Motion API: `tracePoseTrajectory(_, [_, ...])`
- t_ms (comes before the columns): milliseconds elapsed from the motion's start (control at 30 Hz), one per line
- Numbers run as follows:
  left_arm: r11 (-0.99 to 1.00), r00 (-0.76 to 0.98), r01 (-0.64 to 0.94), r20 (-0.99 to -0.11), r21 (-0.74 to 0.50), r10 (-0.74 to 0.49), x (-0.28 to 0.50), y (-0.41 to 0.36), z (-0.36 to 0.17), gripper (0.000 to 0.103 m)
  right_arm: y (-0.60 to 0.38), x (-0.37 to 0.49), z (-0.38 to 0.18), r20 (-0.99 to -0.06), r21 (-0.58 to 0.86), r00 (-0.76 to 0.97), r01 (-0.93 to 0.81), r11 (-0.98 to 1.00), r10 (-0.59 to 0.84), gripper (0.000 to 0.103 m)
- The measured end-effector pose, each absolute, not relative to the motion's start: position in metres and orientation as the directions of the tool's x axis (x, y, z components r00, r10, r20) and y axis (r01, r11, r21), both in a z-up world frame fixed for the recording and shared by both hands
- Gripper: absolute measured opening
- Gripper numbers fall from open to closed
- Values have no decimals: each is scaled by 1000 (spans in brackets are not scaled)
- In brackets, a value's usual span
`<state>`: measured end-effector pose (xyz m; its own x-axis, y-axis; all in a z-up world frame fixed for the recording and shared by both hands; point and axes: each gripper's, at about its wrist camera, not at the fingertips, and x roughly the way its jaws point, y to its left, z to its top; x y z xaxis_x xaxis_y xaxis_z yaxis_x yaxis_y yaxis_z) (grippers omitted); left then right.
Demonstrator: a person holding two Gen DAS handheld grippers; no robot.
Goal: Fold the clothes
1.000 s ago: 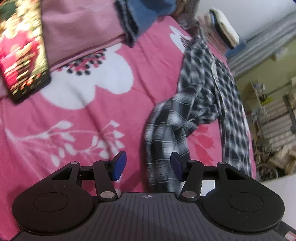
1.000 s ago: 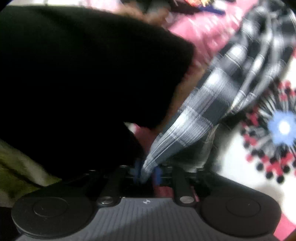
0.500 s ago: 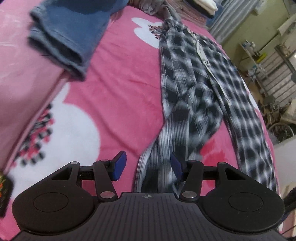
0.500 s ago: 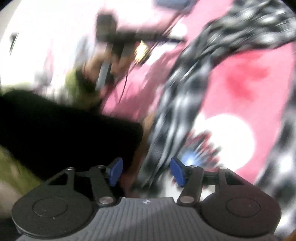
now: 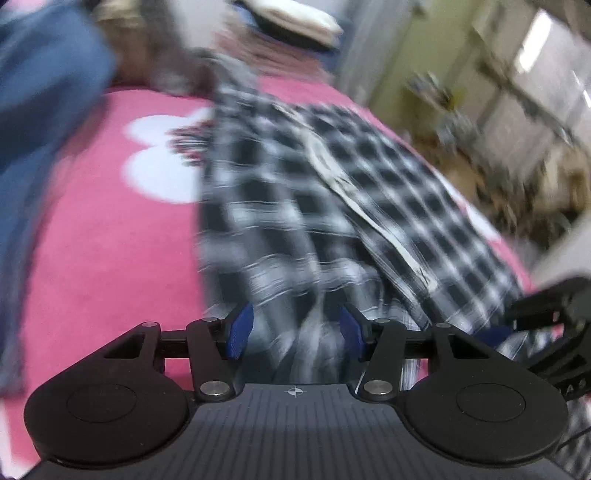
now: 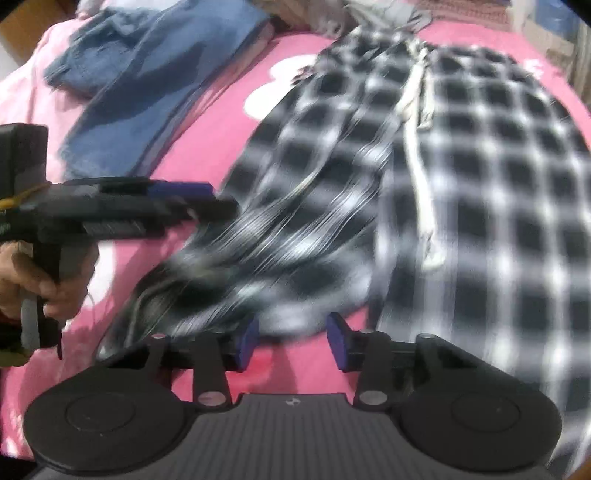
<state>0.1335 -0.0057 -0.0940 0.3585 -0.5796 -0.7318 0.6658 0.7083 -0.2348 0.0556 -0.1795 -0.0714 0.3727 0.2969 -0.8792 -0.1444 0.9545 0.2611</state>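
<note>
Pink fleece blanket (image 6: 229, 122) with big white flower shapes covers the bed we're working on, and the black-and-white checked shirt (image 6: 461, 177) is spread out lengthwise across it, running away from us toward the far end. A folded blue garment (image 6: 155, 85) sits on the blanket to the left of the shirt. Past the bed's far end there's a pile of folded cloth with a white pillow (image 5: 295, 22) on top, and off to the right a greenish wall with cluttered shelves (image 5: 517, 122) (all pretty smeared by motion blur, so we can't make out details).

Our left gripper (image 5: 293, 330) has its blue pads apart over the near end of the shirt; the cloth shows in the gap, but we can't see the pads pressing on it. Our right gripper (image 6: 291, 341) is closing its jaws right now, with bare pink blanket between the pads and the shirt's edge just beyond them. In the right wrist view, a hand (image 6: 40, 280) holds the left gripper's handle.

Compared with a second ago: the phone that lay at the left is gone from the left view, the shirt looks much flatter than the bunched heap it was, and the right gripper no longer pinches the fabric it had back then.
</note>
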Motion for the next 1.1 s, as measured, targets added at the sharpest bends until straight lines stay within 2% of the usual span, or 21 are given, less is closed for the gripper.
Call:
tracePoseTrajectory(67, [710, 372, 684, -758, -167, -536, 136, -23, -107, 31, -177, 67, -80, -885, 226, 386, -133, 965, 260, 40])
tracePoseTrajectory(100, [728, 385, 670, -772, -142, -506, 137, -26, -114, 13, -179, 71, -82, -885, 221, 393, -120, 968, 251, 38])
tracePoseTrajectory(133, [743, 393, 647, -762, -169, -515, 139, -19, -115, 6, -183, 74, -83, -882, 229, 400, -101, 968, 250, 38])
tracePoseTrajectory(200, [765, 407, 593, -727, -250, -553, 144, -1, -114, 2, -195, 74, -81, -864, 257, 430, -73, 964, 263, 37])
tracePoseTrajectory(333, [796, 471, 485, -659, -361, -586, 148, 41, -108, 1, -211, 71, -76, -818, 303, 502, -35, 952, 279, 37])
tracePoseTrajectory(533, [778, 597, 211, -553, -591, -581, 161, 106, -104, 0, -220, 109, -69, -753, 323, 598, -26, 946, 274, 37])
tracePoseTrajectory(700, [761, 622, 62, -571, -646, -536, 167, 129, -121, 0, -213, 179, -65, -732, 343, 624, -8, 939, 272, 38])
tracePoseTrajectory(833, [722, 646, 51, -529, -690, -551, 158, 134, -122, 0, -202, 244, -54, -719, 303, 655, -9, 953, 234, 39])
tracePoseTrajectory(1000, [675, 609, 145, -473, -723, -637, 153, 134, -117, 1, -187, 319, -51, -729, 248, 653, -26, 969, 204, 42])
tracePoseTrajectory(1067, [676, 597, 174, -469, -716, -650, 153, 132, -114, 5, -176, 342, -59, -767, 216, 612, -36, 976, 192, 43])
tracePoseTrajectory(1100, [687, 593, 186, -477, -703, -649, 153, 130, -114, 16, -170, 352, -64, -786, 201, 589, -44, 979, 188, 47])
